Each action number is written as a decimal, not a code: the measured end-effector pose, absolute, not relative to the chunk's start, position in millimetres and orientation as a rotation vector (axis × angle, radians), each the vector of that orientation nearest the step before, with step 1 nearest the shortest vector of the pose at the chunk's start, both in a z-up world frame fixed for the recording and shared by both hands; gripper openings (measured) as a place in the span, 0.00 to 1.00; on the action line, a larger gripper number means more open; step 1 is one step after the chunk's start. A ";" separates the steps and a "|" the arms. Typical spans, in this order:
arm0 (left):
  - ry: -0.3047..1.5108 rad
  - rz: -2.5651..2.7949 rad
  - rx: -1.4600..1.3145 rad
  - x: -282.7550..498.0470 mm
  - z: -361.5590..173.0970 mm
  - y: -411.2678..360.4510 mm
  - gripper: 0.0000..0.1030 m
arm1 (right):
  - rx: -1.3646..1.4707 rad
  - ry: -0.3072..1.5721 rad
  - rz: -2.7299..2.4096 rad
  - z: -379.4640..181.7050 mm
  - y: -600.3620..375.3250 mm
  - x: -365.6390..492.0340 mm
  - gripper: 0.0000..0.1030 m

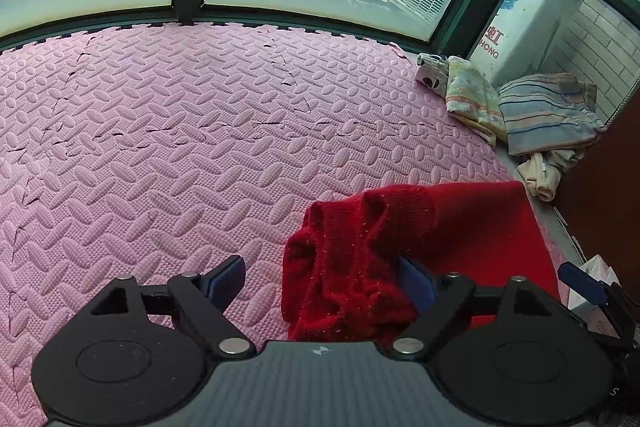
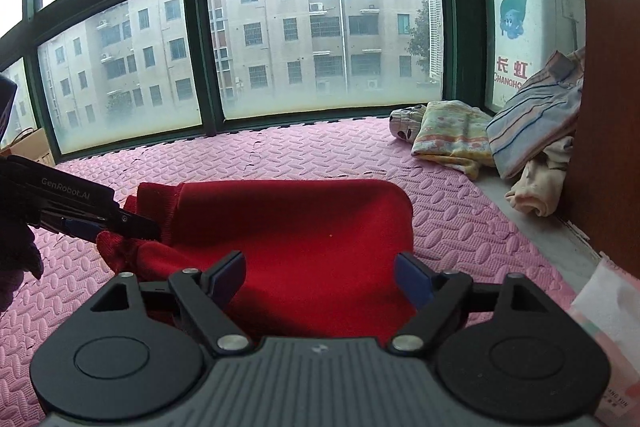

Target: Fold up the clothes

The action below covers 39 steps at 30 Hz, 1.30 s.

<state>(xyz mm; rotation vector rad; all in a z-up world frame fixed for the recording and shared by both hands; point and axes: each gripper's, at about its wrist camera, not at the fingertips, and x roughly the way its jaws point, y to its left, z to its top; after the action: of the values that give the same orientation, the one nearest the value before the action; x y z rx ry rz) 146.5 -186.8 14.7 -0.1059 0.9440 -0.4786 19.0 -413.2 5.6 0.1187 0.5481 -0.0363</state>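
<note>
A red knit sweater (image 2: 296, 227) lies folded on the pink foam mat (image 2: 460, 219). In the left wrist view its bunched sleeve end (image 1: 360, 259) sits between my open left fingers, draped against the right finger pad. My left gripper (image 1: 320, 283) is open around that cloth; it also shows in the right wrist view (image 2: 120, 227) at the sweater's left edge. My right gripper (image 2: 320, 279) is open and empty, just above the sweater's near edge.
A pile of other clothes lies at the far right: a pale patterned piece (image 2: 452, 135), a striped piece (image 2: 532, 119) and a cream piece (image 2: 532, 195). A brown wall (image 2: 608, 147) stands on the right. Windows run along the mat's far edge.
</note>
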 end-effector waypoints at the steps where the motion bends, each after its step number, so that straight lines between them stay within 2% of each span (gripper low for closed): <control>1: 0.944 -0.477 -0.105 146.4 14.6 -186.6 0.83 | 0.114 0.564 -0.037 0.2 -412.4 21.0 0.81; 6: 0.947 -0.474 -0.105 147.0 13.0 -185.3 0.85 | 0.102 0.619 -0.013 -10.6 -412.7 26.1 0.81; 10: 0.950 -0.471 -0.108 148.3 11.7 -184.2 0.86 | 0.133 0.589 0.002 7.1 -423.5 33.0 0.81; 20: 0.966 -0.463 -0.129 152.9 6.6 -181.9 0.89 | 0.236 0.623 -0.032 5.9 -449.5 105.0 0.80; 25: 0.974 -0.462 -0.141 155.0 3.9 -180.4 0.91 | 0.207 0.683 -0.057 -11.5 -442.3 125.0 0.81; 33: 0.977 -0.464 -0.148 155.1 3.5 -179.5 0.92 | 0.186 0.636 -0.009 13.2 -420.3 111.2 0.81; 39: 0.980 -0.462 -0.147 154.9 3.2 -179.3 0.94 | 0.127 0.660 0.030 3.8 -387.3 125.6 0.81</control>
<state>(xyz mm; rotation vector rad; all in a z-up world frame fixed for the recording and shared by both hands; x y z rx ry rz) 154.9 -179.3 3.2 -0.1471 0.9799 -0.4617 125.6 -387.3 3.8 0.1267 0.6596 0.0303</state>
